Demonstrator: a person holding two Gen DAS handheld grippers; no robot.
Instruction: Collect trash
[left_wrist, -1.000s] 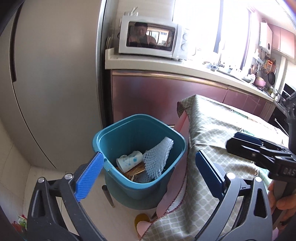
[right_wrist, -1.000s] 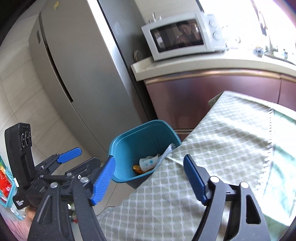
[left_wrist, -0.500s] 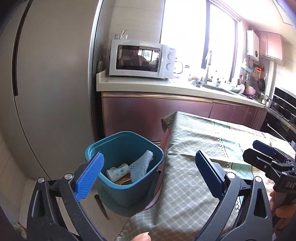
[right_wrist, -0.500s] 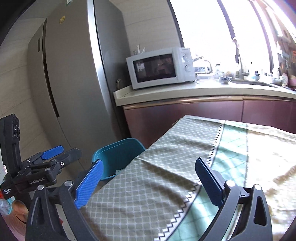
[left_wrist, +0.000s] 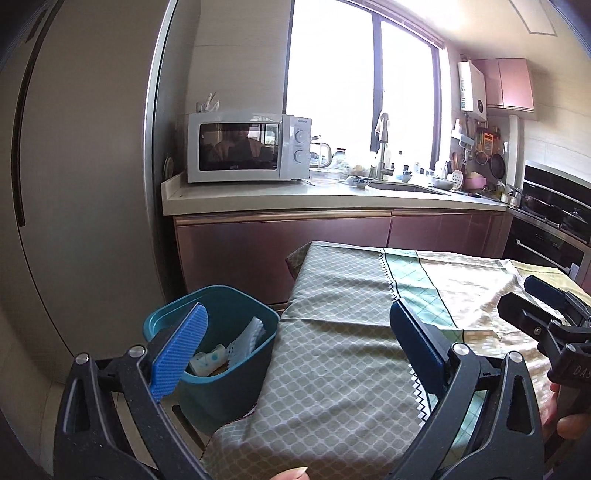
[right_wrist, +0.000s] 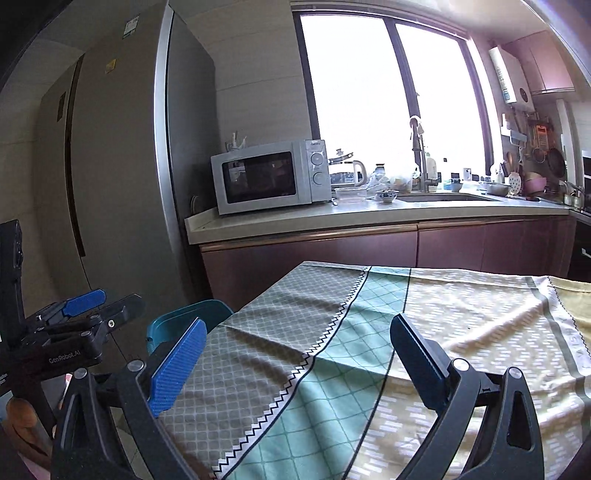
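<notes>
A teal trash bin (left_wrist: 236, 376) stands on the floor at the table's left end. In it lie a white foam net (left_wrist: 251, 334) and a crumpled paper cup (left_wrist: 208, 360). My left gripper (left_wrist: 297, 332) is open and holds nothing, hovering above the bin's right rim and the cloth's edge. My right gripper (right_wrist: 295, 332) is wide open and holds nothing, over the patterned tablecloth (right_wrist: 369, 332). In the right wrist view only the bin's rim (right_wrist: 184, 314) shows, behind my left finger pad. The right gripper (left_wrist: 535, 299) shows at the right edge of the left wrist view, and the left gripper (right_wrist: 99, 306) at the left of the right wrist view.
A tall steel fridge (left_wrist: 81, 184) stands left of the bin. Behind the table runs a counter (left_wrist: 295, 195) with a microwave (left_wrist: 247, 147), a sink and dishes. An oven (left_wrist: 554, 229) is at the far right. A person's fingers hold each gripper handle.
Both grippers drew back and rose away from the bin, which now sits lower and smaller. Both views swung right over the tablecloth. The right gripper's jaws widened.
</notes>
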